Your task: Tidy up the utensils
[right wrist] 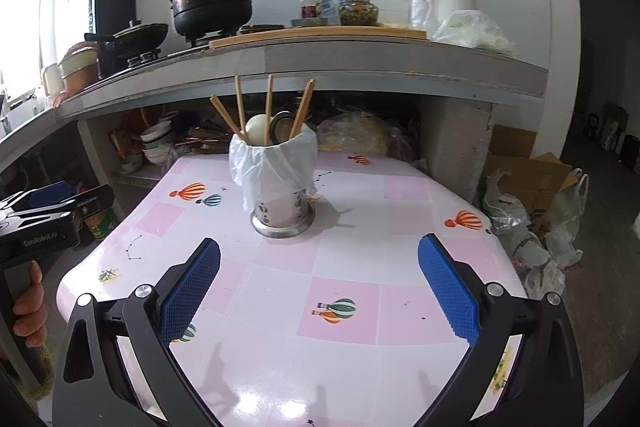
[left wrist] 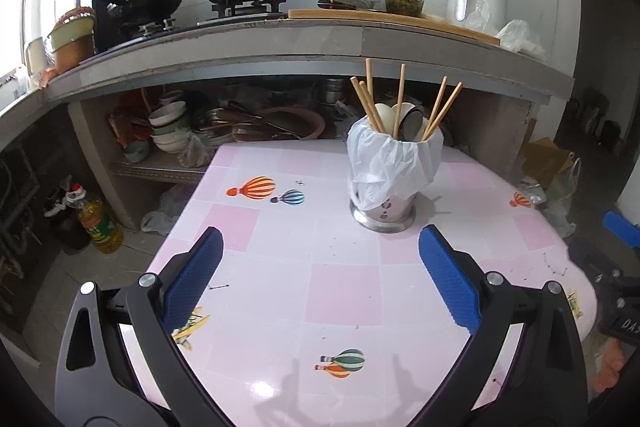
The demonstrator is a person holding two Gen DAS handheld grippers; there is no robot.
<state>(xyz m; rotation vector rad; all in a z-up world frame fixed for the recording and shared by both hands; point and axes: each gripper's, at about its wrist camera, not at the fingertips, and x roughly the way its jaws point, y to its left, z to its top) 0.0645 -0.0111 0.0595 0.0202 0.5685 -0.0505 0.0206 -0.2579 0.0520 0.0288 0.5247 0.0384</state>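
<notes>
Nearest, the left gripper (left wrist: 320, 279) and the right gripper (right wrist: 319, 281) both hang over the pink checked surface (left wrist: 280, 307) with blue-padded fingers (left wrist: 196, 279) spread wide and nothing between them. Beyond them stands the steel utensil holder draped in a white plastic bag (left wrist: 390, 171), upright, its wooden chopsticks (left wrist: 400, 99) and pale spoons (left wrist: 384, 115) pointing up. It lies ahead and slightly right of the left gripper's fingers, ahead and slightly left of the right gripper's; neither looks clearly nearer. Only the right wrist view shows the left gripper from the side and the hand (right wrist: 28, 311) holding it.
</notes>
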